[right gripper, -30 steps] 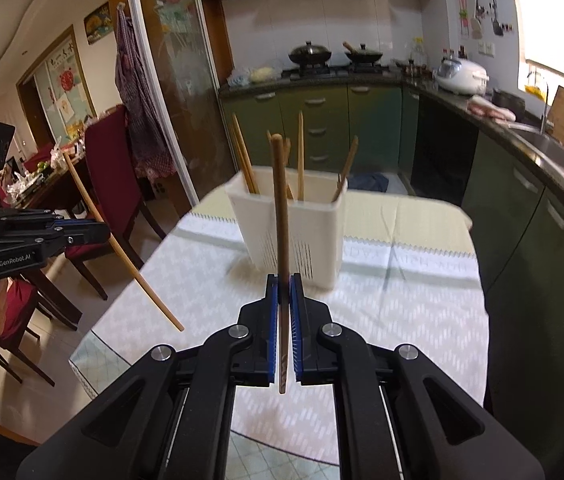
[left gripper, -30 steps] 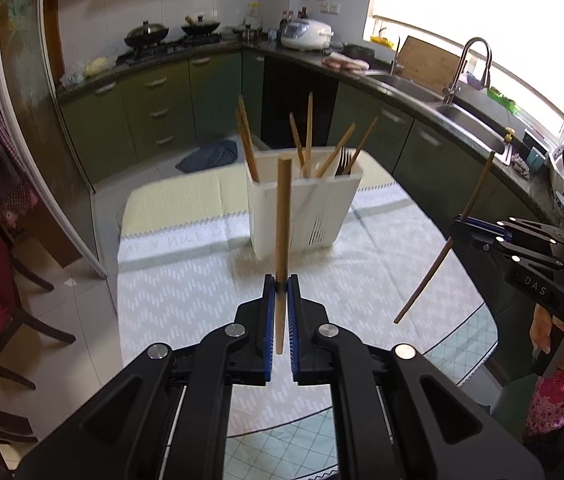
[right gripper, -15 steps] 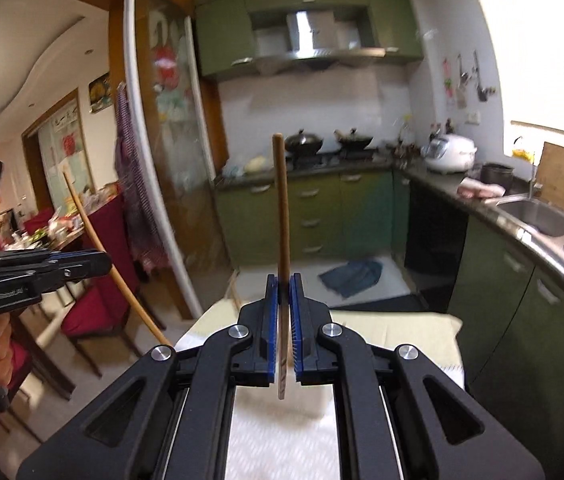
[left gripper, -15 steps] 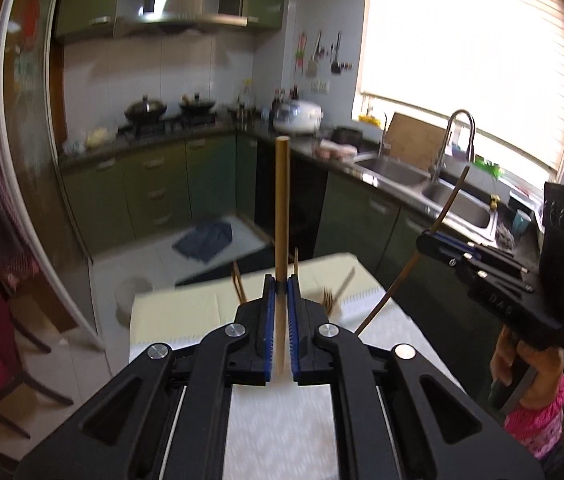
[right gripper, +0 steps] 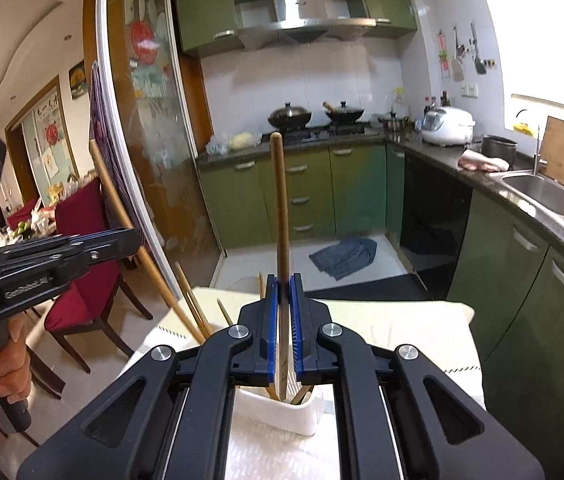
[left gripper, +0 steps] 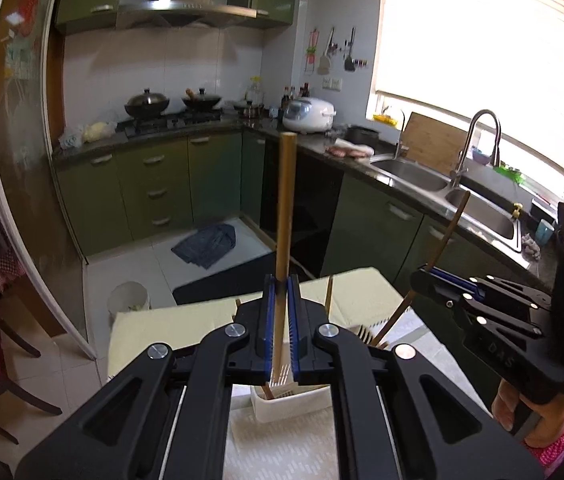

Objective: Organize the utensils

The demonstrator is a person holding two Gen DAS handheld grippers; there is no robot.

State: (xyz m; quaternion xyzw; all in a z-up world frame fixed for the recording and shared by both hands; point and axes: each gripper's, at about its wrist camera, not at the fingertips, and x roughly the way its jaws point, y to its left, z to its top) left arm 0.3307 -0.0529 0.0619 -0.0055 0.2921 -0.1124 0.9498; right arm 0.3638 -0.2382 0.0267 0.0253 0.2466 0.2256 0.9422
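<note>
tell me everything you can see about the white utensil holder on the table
The white utensil holder is a rectangular, plastic-looking box with slotted, ribbed sides. It stands upright on the table's pale patterned cloth. Both grippers hide most of it, so only its lower wall and part of its rim show. Several wooden chopsticks lean out of it at different angles, and fork tines rise above its rim. Whether it has inner compartments cannot be told. Neither gripper touches it.

A home kitchen: green cabinets (left gripper: 150, 184), woks on a gas stove (right gripper: 313, 130), range hood (right gripper: 305, 24), rice cooker (left gripper: 309, 114), steel sink (left gripper: 413, 168), dining chairs (right gripper: 82, 232).
</note>
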